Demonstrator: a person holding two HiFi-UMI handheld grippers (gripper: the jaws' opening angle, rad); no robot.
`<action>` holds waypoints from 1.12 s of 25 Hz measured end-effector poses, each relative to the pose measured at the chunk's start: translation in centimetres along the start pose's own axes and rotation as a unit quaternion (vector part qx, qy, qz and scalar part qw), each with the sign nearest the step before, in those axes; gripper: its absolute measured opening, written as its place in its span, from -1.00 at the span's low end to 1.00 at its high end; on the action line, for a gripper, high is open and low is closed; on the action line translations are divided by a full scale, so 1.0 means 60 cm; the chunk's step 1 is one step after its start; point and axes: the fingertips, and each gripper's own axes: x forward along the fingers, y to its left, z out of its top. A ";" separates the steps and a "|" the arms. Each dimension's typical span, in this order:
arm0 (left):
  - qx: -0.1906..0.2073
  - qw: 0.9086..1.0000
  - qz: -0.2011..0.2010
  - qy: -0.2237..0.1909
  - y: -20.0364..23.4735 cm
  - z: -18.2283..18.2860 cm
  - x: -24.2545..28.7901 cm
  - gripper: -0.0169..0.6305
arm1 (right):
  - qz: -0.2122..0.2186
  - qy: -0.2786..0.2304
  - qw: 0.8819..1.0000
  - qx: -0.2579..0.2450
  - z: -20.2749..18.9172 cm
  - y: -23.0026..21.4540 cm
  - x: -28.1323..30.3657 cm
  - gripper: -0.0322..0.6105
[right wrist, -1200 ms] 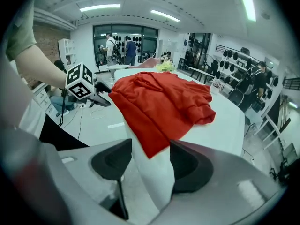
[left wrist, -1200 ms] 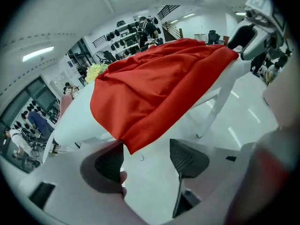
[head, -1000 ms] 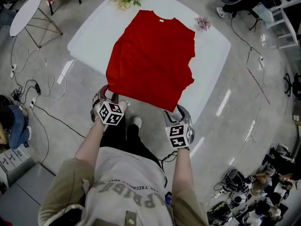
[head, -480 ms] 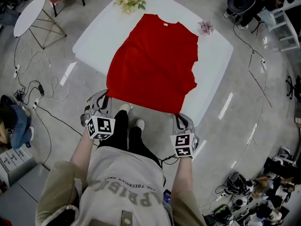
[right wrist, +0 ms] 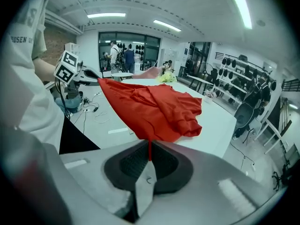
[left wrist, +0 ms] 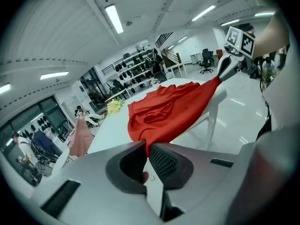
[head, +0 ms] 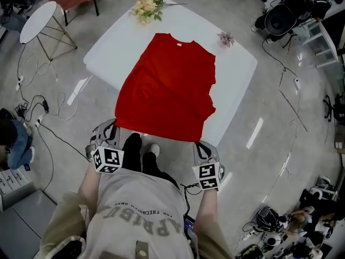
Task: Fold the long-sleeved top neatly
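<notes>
Top (head: 167,85): red, long-sleeved, spread on white table (head: 237,69); collar at 12 o'clock, hem at 6 o'clock, hanging past table's near edge. Cloth bunched along 3 o'clock side.
L gripper (head: 114,125): jaws closed right down on hem corner at 7 o'clock. L gripper view shows red cloth (left wrist: 164,111) nipped between the pads (left wrist: 161,161).
R gripper (head: 198,143): jaws closed on hem corner at 5 o'clock; thin red edge (right wrist: 154,107) pinched between them in R gripper view.
Hem: runs taut between the 2 grippers.
Yellow flowers (head: 144,7): at 11 o'clock of top, near table corner, apart from cloth.
Pink flower (head: 225,38): at 1 o'clock of top, just beside the shoulder.
Round side table (head: 38,20): on floor, 10 o'clock.
</notes>
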 end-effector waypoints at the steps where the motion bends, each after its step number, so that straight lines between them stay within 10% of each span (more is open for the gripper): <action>1: 0.002 1.000 0.005 0.000 0.002 0.009 -0.004 -0.88 | 0.003 -0.008 1.000 -0.002 0.009 -0.005 -0.007 -0.85; 12: 0.038 0.999 0.028 -0.015 0.089 0.150 0.074 -0.88 | 0.010 -0.038 0.999 -0.003 0.127 -0.122 0.005 -0.85; 28: 0.094 0.981 -0.104 0.136 0.175 0.204 0.399 -0.88 | -0.011 0.092 0.991 0.100 0.205 -0.324 0.207 -0.85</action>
